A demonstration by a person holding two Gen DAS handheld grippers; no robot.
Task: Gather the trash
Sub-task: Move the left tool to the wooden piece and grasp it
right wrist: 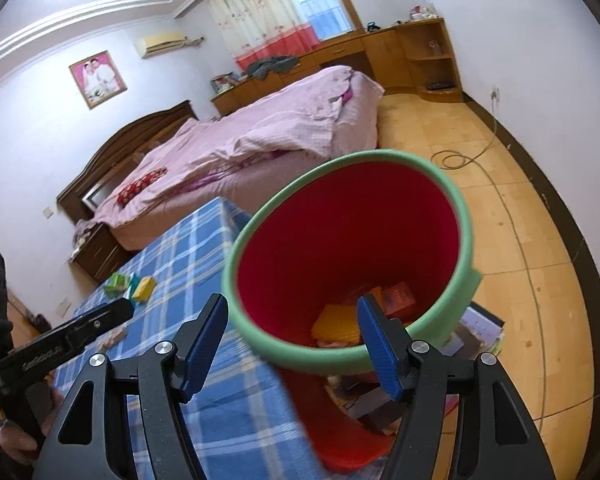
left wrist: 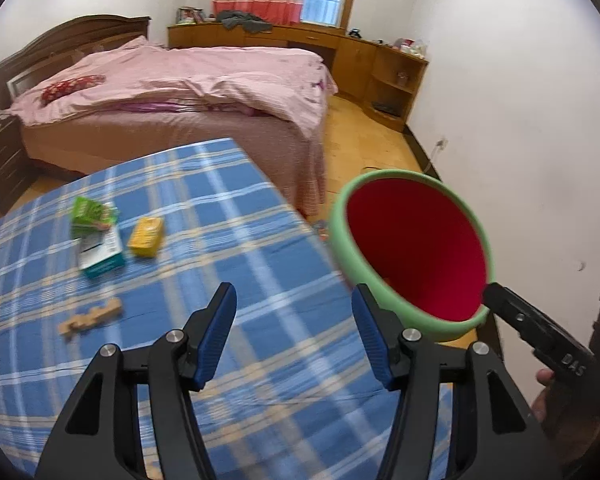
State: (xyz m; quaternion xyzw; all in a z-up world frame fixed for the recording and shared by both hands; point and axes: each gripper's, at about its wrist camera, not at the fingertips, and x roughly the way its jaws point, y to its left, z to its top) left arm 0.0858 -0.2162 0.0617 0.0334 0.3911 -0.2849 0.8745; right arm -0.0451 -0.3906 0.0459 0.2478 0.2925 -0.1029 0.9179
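Note:
A red bin with a green rim (right wrist: pixel 352 264) is lifted and tilted beside the blue plaid table (right wrist: pixel 204 264). My right gripper (right wrist: pixel 292 340) is wide open, with its right finger (right wrist: pixel 376 344) inside the rim. Orange and yellow boxes (right wrist: pixel 396 300) lie in the bin. In the left wrist view the bin (left wrist: pixel 416 256) is at the right, with the right gripper's tip (left wrist: pixel 500 300) at its rim. My left gripper (left wrist: pixel 296 332) is open and empty above the table (left wrist: pixel 260 248). On the table lie a green packet (left wrist: pixel 90 212), a teal and white box (left wrist: pixel 102 256), a yellow box (left wrist: pixel 146 236) and wooden blocks (left wrist: pixel 92 318).
A bed with pink bedding (left wrist: pixel 188 92) stands beyond the table. Wooden cabinets (left wrist: pixel 340 56) line the far wall. Books and boxes (right wrist: pixel 472 332) lie on the floor under the bin. A cable (right wrist: pixel 460 158) runs across the wooden floor.

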